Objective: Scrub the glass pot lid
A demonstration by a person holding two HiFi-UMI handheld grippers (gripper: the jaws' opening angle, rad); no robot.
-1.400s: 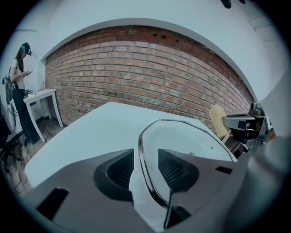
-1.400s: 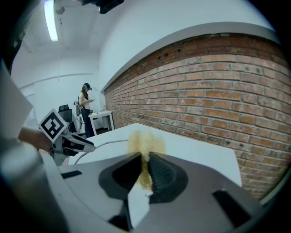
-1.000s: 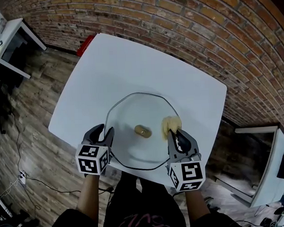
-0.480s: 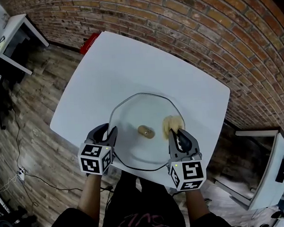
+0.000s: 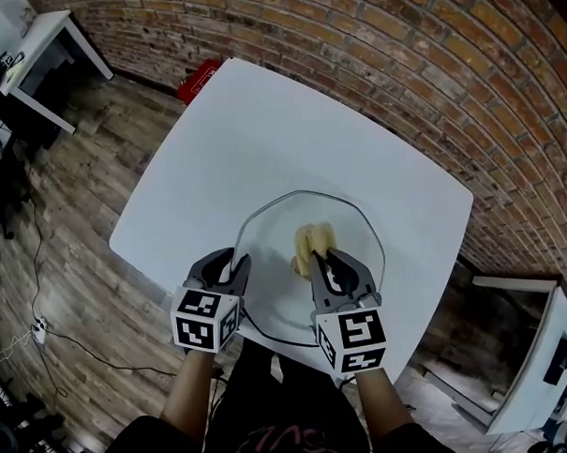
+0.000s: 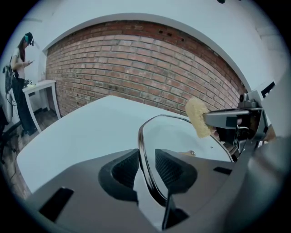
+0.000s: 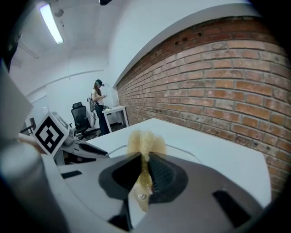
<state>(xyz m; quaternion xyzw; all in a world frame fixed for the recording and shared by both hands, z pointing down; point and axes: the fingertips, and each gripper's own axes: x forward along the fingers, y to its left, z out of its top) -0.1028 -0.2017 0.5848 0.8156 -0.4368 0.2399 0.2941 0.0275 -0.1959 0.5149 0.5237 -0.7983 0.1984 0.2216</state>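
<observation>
Both grippers stand at the near side of the glass pot lid (image 5: 347, 229), which lies flat on a white table (image 5: 261, 137). The left gripper (image 5: 231, 263) sits at the lid's near-left rim, and in its own view (image 6: 146, 159) the dark metal rim runs up between the two ribbed pads; its jaws are closing, the left pad right at the rim and the right pad a little off the glass, so nothing is pinched tight. The right gripper (image 5: 324, 260) reaches in over the lid's near-right part; its jaws (image 7: 145, 166) are clamped on a yellow sponge (image 7: 145, 141), whose fuzzy end sticks out past the fingertips. From the head view the sponge (image 5: 312, 238) lies over the lid's middle; from the left gripper view it (image 6: 198, 116) tilts down toward the glass (image 6: 182, 136), though contact cannot be told. Beyond the lid's far side the table runs bare to a brick wall (image 5: 397, 37); a red object (image 5: 200, 81) shows past the lid's far left, just off the table's edge; wooden floor (image 5: 68, 230) lies to the lid's left.
</observation>
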